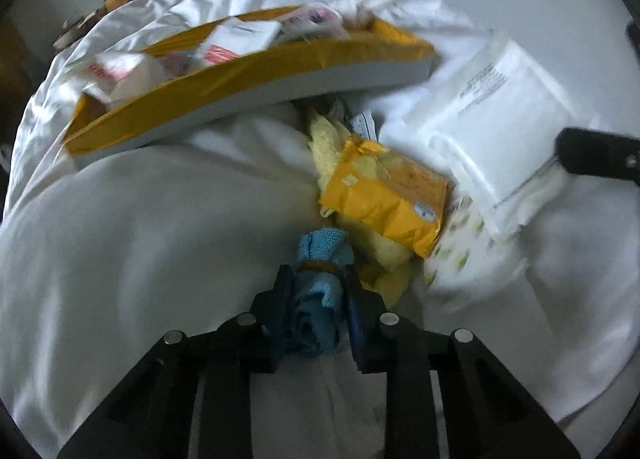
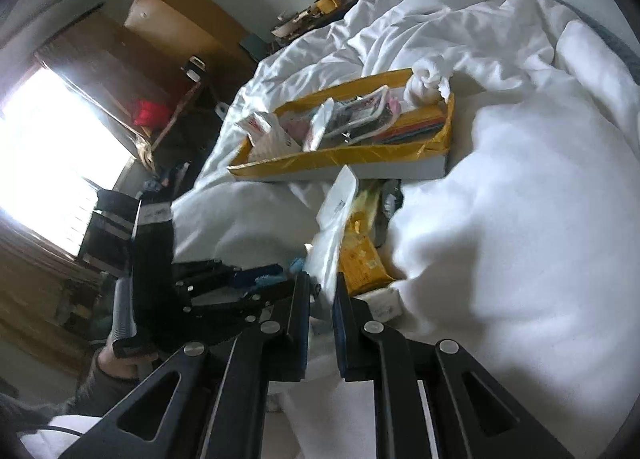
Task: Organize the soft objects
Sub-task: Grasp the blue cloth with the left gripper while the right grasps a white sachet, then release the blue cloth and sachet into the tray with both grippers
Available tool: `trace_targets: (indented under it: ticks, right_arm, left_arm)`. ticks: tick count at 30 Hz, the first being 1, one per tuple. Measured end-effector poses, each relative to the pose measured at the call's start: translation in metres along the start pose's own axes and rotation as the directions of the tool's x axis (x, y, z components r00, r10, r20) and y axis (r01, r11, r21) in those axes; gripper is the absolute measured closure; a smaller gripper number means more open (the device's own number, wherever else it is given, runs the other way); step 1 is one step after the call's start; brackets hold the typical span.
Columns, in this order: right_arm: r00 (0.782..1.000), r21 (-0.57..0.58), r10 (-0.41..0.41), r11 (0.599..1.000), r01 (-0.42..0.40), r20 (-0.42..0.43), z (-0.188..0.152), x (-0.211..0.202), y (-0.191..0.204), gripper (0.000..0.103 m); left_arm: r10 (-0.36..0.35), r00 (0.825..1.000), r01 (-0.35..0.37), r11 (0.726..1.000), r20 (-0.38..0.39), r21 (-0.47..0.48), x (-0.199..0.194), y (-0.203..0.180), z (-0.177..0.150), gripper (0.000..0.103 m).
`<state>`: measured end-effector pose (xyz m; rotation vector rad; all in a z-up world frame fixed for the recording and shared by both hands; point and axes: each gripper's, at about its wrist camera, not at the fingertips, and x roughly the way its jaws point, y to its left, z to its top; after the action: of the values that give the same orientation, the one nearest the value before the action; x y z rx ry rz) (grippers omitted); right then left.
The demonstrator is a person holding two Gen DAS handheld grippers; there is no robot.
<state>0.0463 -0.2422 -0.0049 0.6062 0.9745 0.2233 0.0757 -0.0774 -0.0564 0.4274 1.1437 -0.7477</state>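
My left gripper (image 1: 318, 279) is shut on a rolled blue cloth (image 1: 316, 311) bound with a brown band, held over the white bedding. My right gripper (image 2: 322, 287) is shut on a white plastic packet (image 2: 334, 227), seen edge-on; in the left wrist view the packet (image 1: 492, 115) hangs from the right gripper's finger at the right edge. A yellow packet (image 1: 384, 195) lies on a pale yellow towel (image 1: 332, 147) in front of the blue cloth. A yellow cardboard tray (image 1: 256, 79) holding several packets sits further back on the duvet; it also shows in the right wrist view (image 2: 344, 157).
A rumpled white duvet (image 2: 520, 199) covers the bed. A patterned white pack (image 1: 460, 251) lies under the white packet. A wooden wardrobe (image 2: 132, 59) and a bright window (image 2: 52, 155) stand at the left. A cluttered shelf (image 2: 320, 7) is behind the bed.
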Motion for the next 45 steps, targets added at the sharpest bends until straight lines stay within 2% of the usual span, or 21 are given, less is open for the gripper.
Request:
trace_targets:
  ticks: [2,3,5,10,17,22,26,31,32,33,34,35,36,37,38,40,42,45]
  right_arm:
    - [0.999,0.018,0.042,0.999,-0.042,0.009,0.002,-0.002,-0.002,0.092]
    - [0.997,0.031,0.071,0.997,-0.071,0.009,0.004,-0.003,-0.002,0.092]
    - [0.998,0.015,0.058,0.998,-0.059,0.016,0.008,-0.004,0.001,0.092]
    - [0.999,-0.031,0.027,0.999,-0.026,0.04,0.026,-0.006,0.008,0.094]
    - [0.992,-0.075,0.003,0.997,0.006,0.127,0.084,-0.008,0.013,0.094]
    - [0.991,-0.006,0.015,1.0,-0.015,0.134,0.124,0.012,-0.002,0.094]
    - [0.996,0.033,-0.005,0.999,0.003,0.091,0.137,0.038,-0.017,0.094]
    - [0.998,0.082,-0.035,0.996,0.03,0.06,0.138,0.06,-0.038,0.092]
    - [0.997,0.1,-0.041,0.994,0.034,0.062,0.138,0.06,-0.042,0.092]
    - [0.997,0.109,-0.044,0.993,0.037,0.064,0.137,0.06,-0.045,0.091]
    - [0.996,0.115,-0.044,0.993,0.035,0.071,0.136,0.058,-0.047,0.084]
    - [0.995,0.121,-0.054,0.992,0.044,0.084,0.134,0.054,-0.047,0.067]
    - [0.992,0.122,-0.071,0.991,0.058,0.105,0.132,0.049,-0.047,0.056]
    - [0.988,0.118,-0.083,0.991,0.068,0.133,0.129,0.042,-0.046,0.035]
    - [0.982,0.106,-0.095,0.991,0.078,0.163,0.126,0.035,-0.043,0.027]
    - [0.974,0.078,-0.133,0.99,0.12,0.183,0.119,0.022,-0.037,0.027]
    - [0.98,0.064,-0.093,0.995,0.082,0.175,0.108,0.009,-0.032,0.027]
    - [0.991,0.026,-0.039,0.999,0.036,0.129,0.082,0.002,-0.023,0.027]
  left_arm:
    - [-0.095,0.995,0.097,0.992,0.036,-0.075,-0.013,0.013,-0.004,0.08]
    - [-0.152,0.986,0.159,0.979,0.064,-0.124,-0.021,0.021,-0.006,0.08]
    - [-0.227,0.964,0.251,0.949,0.135,-0.194,-0.037,0.036,-0.005,0.08]
    - [-0.259,0.937,0.316,0.915,0.234,-0.252,-0.062,0.052,0.013,0.08]
    - [-0.152,0.944,0.236,0.931,0.292,-0.279,-0.067,0.081,0.078,0.08]
    - [-0.134,0.948,0.228,0.919,0.289,-0.321,-0.048,0.101,0.117,0.08]
    - [-0.109,0.954,0.204,0.917,0.278,-0.341,-0.027,0.111,0.129,0.08]
    - [-0.101,0.962,0.198,0.896,0.253,-0.397,0.001,0.122,0.123,0.08]
    - [-0.098,0.962,0.199,0.89,0.254,-0.411,0.005,0.124,0.12,0.079]
    - [-0.098,0.961,0.203,0.887,0.259,-0.416,0.006,0.124,0.118,0.073]
    - [-0.101,0.959,0.21,0.883,0.266,-0.42,0.006,0.125,0.116,0.068]
    - [-0.107,0.956,0.221,0.877,0.275,-0.427,0.005,0.126,0.115,0.053]
    - [-0.123,0.948,0.245,0.869,0.293,-0.43,0.002,0.126,0.113,0.034]
    - [-0.131,0.939,0.265,0.865,0.319,-0.426,-0.003,0.126,0.111,0.027]
    - [-0.128,0.93,0.274,0.866,0.344,-0.418,-0.009,0.125,0.109,0.02]
    - [-0.09,0.923,0.249,0.88,0.374,-0.403,-0.022,0.12,0.106,0.02]
    - [-0.079,0.926,0.229,0.895,0.37,-0.383,-0.032,0.113,0.101,0.02]
    - [-0.098,0.929,0.23,0.908,0.357,-0.35,-0.043,0.102,0.084,0.02]
